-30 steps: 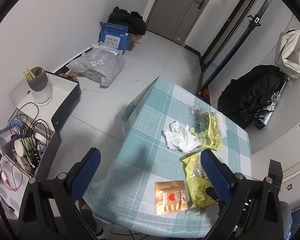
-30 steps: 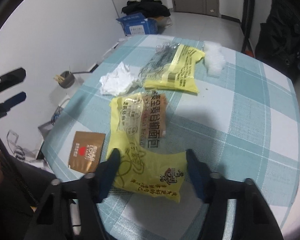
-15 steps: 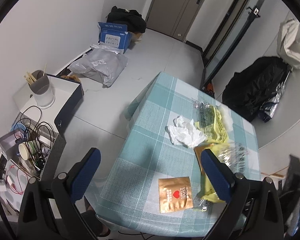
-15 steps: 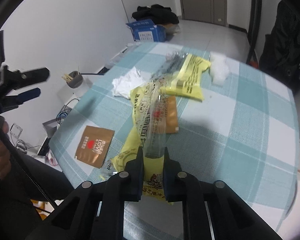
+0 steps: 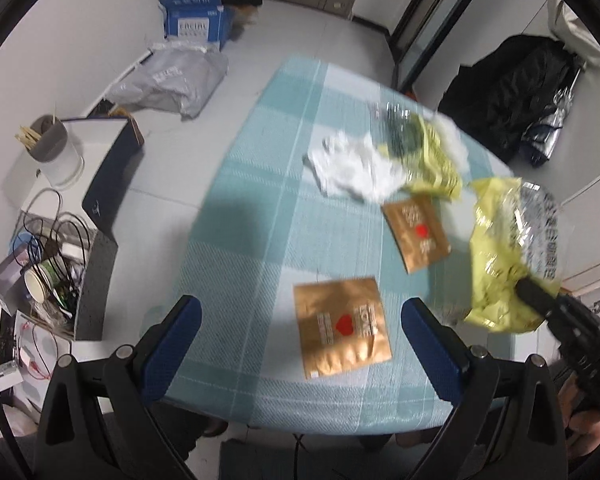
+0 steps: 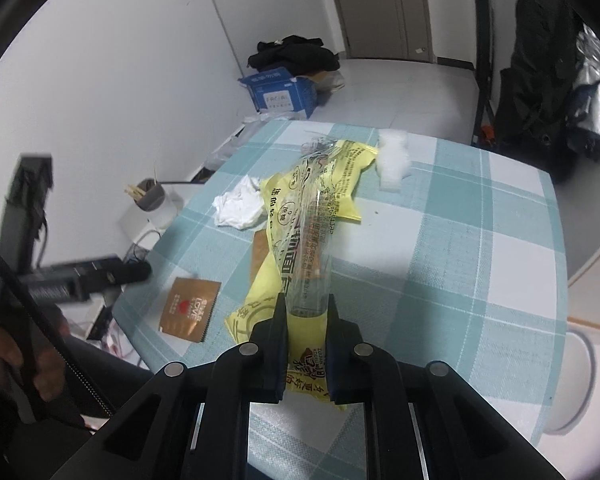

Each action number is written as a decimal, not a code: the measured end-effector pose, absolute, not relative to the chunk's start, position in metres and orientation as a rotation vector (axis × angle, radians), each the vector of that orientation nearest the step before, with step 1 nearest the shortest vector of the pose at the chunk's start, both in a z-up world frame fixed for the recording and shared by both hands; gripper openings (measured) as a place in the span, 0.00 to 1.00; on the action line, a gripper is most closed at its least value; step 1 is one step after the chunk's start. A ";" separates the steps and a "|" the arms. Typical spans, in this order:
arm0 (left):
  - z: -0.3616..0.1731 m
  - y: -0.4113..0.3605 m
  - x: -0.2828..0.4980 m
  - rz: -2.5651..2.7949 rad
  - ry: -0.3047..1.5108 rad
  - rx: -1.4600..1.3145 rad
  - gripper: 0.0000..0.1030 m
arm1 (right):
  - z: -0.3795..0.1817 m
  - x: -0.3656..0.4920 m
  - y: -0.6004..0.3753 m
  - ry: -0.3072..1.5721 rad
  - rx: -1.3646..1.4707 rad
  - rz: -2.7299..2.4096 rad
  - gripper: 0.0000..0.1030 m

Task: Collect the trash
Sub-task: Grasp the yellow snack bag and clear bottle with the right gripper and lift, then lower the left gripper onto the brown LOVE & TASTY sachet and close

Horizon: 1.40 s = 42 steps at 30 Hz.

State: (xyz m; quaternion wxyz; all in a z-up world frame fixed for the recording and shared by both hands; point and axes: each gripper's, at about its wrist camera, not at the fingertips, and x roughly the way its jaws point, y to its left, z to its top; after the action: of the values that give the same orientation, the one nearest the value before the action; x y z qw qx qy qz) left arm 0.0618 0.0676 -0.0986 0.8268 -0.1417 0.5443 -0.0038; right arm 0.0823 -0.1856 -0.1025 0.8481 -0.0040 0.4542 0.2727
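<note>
Checked table (image 5: 260,208): two gold sachets, tissue (image 5: 352,168), yellow wrapper (image 6: 300,240) pinched in right gripper (image 6: 306,344); left gripper (image 5: 300,344) wide, empty.

Near gold packet (image 5: 342,332) has bare cloth all round, easy to get at. Far end is crowded w/ white tissue (image 5: 352,168), yellow wrapper (image 5: 432,156) & 2nd gold packet (image 5: 416,232) bunched close.

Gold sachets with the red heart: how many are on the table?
2. One gold sachet lies near the table's front edge between the left gripper's fingers; the other lies beside the crumpled tissue. More may hide under wrappers.
</note>
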 end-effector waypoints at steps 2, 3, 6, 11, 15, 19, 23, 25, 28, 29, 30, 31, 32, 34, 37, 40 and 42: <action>-0.103 0.066 0.061 -0.003 1.177 -0.301 0.96 | -0.103 0.084 -0.190 0.964 0.013 0.571 0.13; -0.104 0.065 0.061 -0.002 1.185 -0.295 0.96 | -0.104 0.086 -0.192 0.968 0.026 0.569 0.13; -0.107 0.059 0.062 -0.005 1.201 -0.271 0.96 | -0.107 0.091 -0.206 0.992 0.111 0.566 0.13; -0.115 0.052 0.062 -0.009 1.245 -0.243 0.96 | -0.110 0.098 -0.229 1.024 0.282 0.591 0.13; -0.119 0.046 0.065 -0.013 1.269 -0.216 0.96 | -0.121 0.103 -0.250 1.066 0.472 0.605 0.13; -0.119 0.038 0.065 -0.010 1.273 -0.161 0.96 | -0.124 0.103 -0.260 1.074 0.520 0.590 0.13; -0.121 0.034 0.065 0.005 1.274 -0.119 0.96 | -0.116 0.097 -0.258 1.045 0.457 0.588 0.13; -0.122 0.029 0.065 0.013 1.276 -0.078 0.96 | -0.111 0.094 -0.253 1.030 0.394 0.580 0.13; -0.125 0.021 0.065 0.027 1.284 0.002 0.95 | -0.106 0.088 -0.244 1.009 0.314 0.575 0.13; -0.126 0.019 0.065 0.031 1.284 0.024 0.95 | -0.106 0.087 -0.245 1.005 0.305 0.578 0.13; -0.126 0.018 0.064 0.027 1.280 0.032 0.94 | -0.104 0.085 -0.242 0.997 0.290 0.584 0.13; -0.125 0.016 0.064 0.016 1.274 0.036 0.93 | -0.103 0.084 -0.241 0.991 0.278 0.586 0.13; -0.124 0.015 0.064 0.010 1.270 0.041 0.90 | -0.102 0.083 -0.240 0.984 0.264 0.586 0.13; -0.122 0.010 0.064 -0.013 1.255 0.058 0.85 | -0.100 0.080 -0.238 0.972 0.236 0.592 0.13; -0.120 0.004 0.065 -0.038 1.244 0.075 0.76 | -0.098 0.077 -0.235 0.960 0.215 0.600 0.13; -0.118 0.000 0.066 -0.059 1.236 0.085 0.65 | -0.096 0.073 -0.233 0.955 0.206 0.604 0.13; -0.118 -0.002 0.066 -0.065 1.232 0.091 0.61 | -0.096 0.074 -0.233 0.954 0.208 0.604 0.13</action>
State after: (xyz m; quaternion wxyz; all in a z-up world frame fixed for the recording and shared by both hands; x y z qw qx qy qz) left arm 0.0657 -0.0020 -0.1183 0.8147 0.0427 0.5776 -0.0306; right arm 0.0741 -0.2333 -0.0965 0.8396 0.0985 0.4514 0.2855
